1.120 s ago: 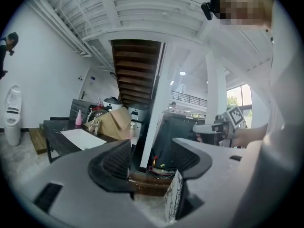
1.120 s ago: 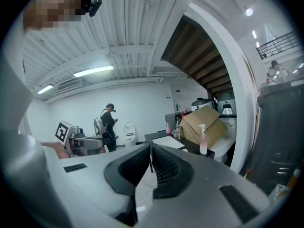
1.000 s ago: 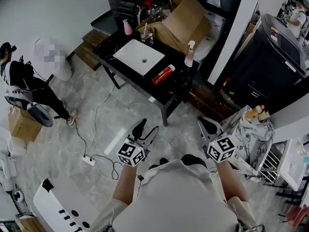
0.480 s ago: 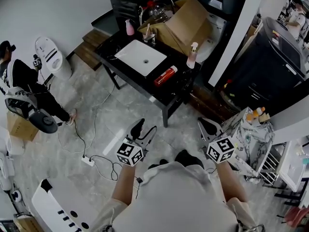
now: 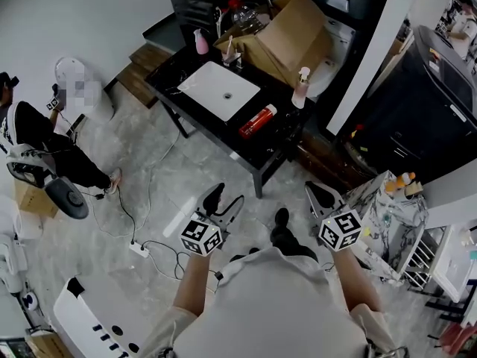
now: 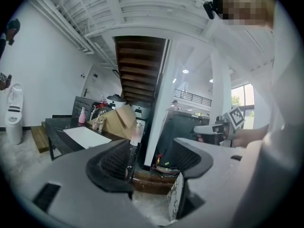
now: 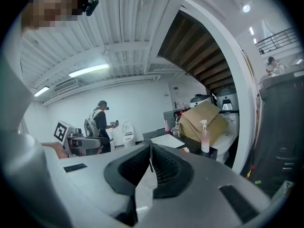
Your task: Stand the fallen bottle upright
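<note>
Marbled floor (image 5: 149, 170), glossy black table (image 5: 223, 127) — red cylindrical bottle (image 5: 258, 120) toppled

This is looking like a bathroom-fixture showroom or test studio, not a home. Ahead of the left fingers (image 5: 215, 197), a black desk (image 5: 170, 71) is carrying a white basin (image 5: 220, 90) beside a cardboard box (image 5: 287, 39). Far to their left 1 toilet (image 5: 68, 69) is standing loose. Near them a power strip (image 5: 136, 248) is lying on the marble floor (image 5: 149, 200). An open staircase (image 6: 140, 65) is rising beyond.
</note>
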Tool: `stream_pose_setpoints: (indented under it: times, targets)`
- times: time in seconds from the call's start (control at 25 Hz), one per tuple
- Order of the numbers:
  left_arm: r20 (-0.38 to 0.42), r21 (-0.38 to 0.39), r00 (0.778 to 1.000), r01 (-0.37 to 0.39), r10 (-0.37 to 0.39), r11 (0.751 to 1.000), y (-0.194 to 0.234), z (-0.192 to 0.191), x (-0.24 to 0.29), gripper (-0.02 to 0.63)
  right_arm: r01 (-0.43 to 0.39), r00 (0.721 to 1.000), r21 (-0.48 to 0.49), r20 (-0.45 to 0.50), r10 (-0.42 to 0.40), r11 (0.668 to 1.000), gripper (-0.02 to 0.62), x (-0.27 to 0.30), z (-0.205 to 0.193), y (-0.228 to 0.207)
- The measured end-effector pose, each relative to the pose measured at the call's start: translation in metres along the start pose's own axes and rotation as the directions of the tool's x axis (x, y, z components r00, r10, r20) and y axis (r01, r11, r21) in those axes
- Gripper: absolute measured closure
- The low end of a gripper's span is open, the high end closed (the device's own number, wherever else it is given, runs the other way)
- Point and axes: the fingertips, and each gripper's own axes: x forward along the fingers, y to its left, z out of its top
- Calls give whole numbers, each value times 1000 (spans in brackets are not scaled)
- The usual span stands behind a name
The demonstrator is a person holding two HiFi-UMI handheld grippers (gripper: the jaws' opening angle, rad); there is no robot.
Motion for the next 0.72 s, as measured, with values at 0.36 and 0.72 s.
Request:
stream_pose_setpoints:
  times: [0.36, 0.72]
  targets:
    - [-20, -7, 1000, -11, 11, 1000, 28, 16, 62, 313, -24, 1000, 25, -6, 24, 999, 557, 52, 18, -55]
    - [-54, -24, 998, -35, 34, 999, 64, 30, 131, 308, -48, 998, 54, -29, 50, 997, 557, 109, 32, -119]
